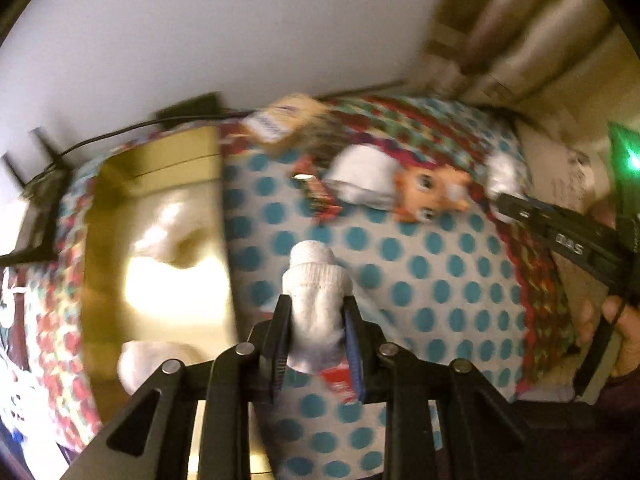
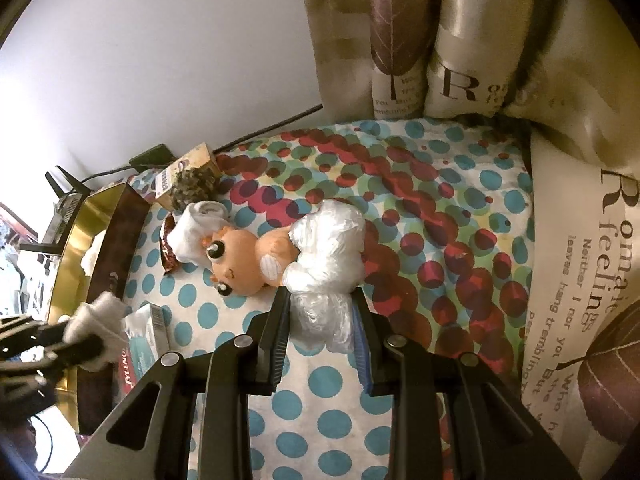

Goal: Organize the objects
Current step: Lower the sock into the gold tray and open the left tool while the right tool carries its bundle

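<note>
The gold box (image 1: 160, 184) lies left of the left tongs (image 1: 316, 320), white socks already inside. Those tongs are clamped on a rolled sock (image 1: 316, 280), its long axis pointing away. Farther right on the bed (image 2: 420, 240), the right tongs (image 2: 322, 312) pinch a plastic bag (image 2: 332, 248) beside the doll (image 2: 240, 256).

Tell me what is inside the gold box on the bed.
The gold box holds soft white bundles, probably rolled socks, seen blurred in the left wrist view. Its near wall hides most of the interior in the right wrist view; anything beneath stays unseen.
</note>
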A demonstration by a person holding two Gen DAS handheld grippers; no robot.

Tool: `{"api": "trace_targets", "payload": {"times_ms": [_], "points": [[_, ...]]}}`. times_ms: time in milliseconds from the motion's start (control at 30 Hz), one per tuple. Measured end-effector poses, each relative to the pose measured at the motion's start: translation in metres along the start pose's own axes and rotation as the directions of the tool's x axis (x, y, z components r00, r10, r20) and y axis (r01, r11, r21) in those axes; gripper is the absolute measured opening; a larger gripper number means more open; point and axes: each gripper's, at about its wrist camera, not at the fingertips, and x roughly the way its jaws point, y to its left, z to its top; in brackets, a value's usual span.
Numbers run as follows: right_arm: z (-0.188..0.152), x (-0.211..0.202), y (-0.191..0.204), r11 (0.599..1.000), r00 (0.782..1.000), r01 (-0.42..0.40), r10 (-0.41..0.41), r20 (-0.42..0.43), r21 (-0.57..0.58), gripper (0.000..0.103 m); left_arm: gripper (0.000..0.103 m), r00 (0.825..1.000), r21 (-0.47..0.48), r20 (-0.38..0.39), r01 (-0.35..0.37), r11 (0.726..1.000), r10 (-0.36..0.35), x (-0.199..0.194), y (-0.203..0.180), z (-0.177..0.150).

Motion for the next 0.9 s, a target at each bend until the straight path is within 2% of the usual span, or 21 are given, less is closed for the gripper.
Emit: {"api": "trace_targets", "payload": {"times_ms": [233, 500, 600, 800, 900], "points": [[0.002, -0.007, 0.010, 1.000, 1.000, -0.001, 0.001, 0.012, -0.027, 0.027, 0.025, 0.998, -0.156, 0.002, -0.065, 0.986, 0.066, -0.008, 0.060, -0.019], [0.002, -0.016, 0.024, 0.999, 1.000, -0.003, 0.004, 0.025, -0.051, 0.027, 0.025, 0.994, -0.251, -0.030, -0.105, 0.962, 0.101, 0.008, 0.099, -0.030], [0.000, -0.020, 0.029, 0.998, 1.000, -0.003, 0.004, 0.029, -0.059, 0.027, 0.025, 0.994, -0.267, -0.038, -0.110, 0.958, 0.103, 0.014, 0.106, -0.033], [-0.003, -0.027, 0.038, 0.998, 0.999, -0.001, 0.003, 0.036, -0.067, 0.027, 0.029, 0.998, -0.309, -0.020, -0.065, 0.949, 0.062, 0.017, 0.115, -0.036], [-0.005, -0.029, 0.045, 0.997, 0.999, -0.005, 0.008, 0.035, -0.078, 0.027, 0.030, 0.998, -0.327, -0.029, -0.065, 0.943, 0.059, 0.017, 0.119, -0.036]]}}
